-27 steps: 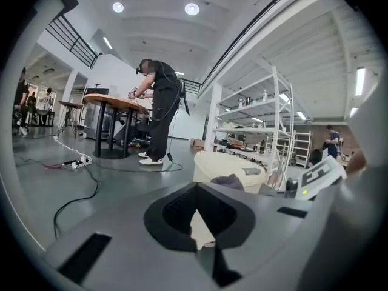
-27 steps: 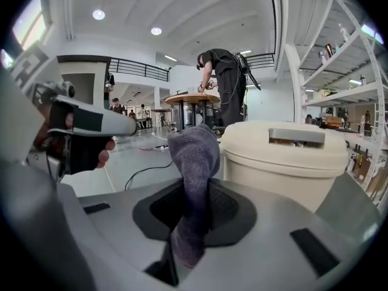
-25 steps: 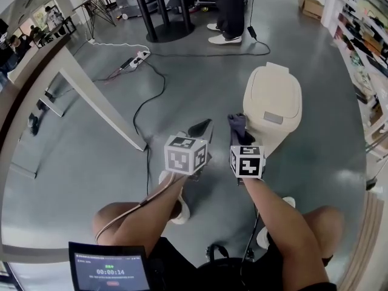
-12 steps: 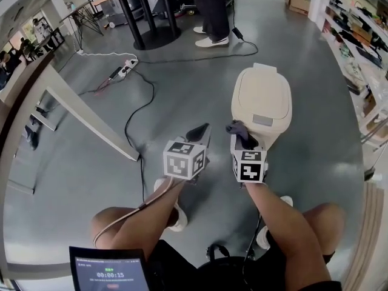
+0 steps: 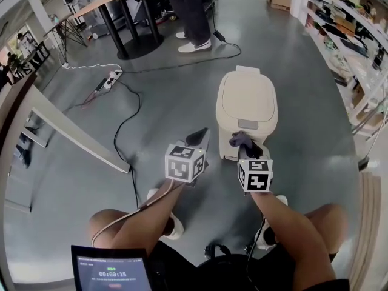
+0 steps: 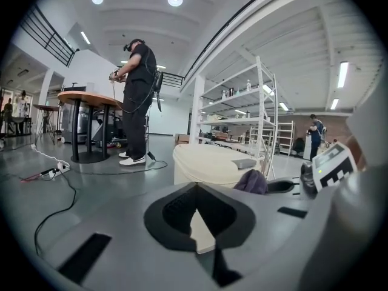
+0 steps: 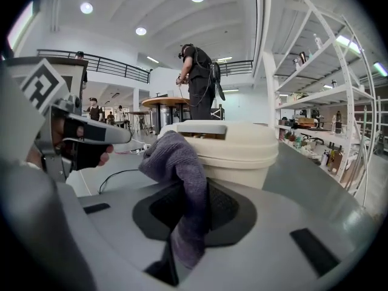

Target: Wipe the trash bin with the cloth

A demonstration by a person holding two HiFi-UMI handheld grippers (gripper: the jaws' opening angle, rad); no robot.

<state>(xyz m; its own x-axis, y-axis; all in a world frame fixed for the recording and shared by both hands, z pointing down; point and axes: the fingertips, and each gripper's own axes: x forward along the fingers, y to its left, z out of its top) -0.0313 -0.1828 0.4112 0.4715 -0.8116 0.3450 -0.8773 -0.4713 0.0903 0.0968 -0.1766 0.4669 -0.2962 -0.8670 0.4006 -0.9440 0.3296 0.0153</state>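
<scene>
A cream trash bin with a closed lid stands on the grey floor ahead of me; it also fills the middle of the right gripper view and shows in the left gripper view. My right gripper is shut on a purple-grey cloth, close to the bin's near side. The cloth bunches up out of the jaws. My left gripper hangs to the bin's left, shut with nothing in it. From the left gripper view the cloth shows beside the bin.
A black cable and a power strip lie on the floor to the left. A person stands by a round-based table at the back. Shelving lines the right side. A white frame leg crosses the left.
The view has shifted so the bin sits more central and nearer. Both grippers have moved toward the bin's near side, the right one still carrying the cloth.
</scene>
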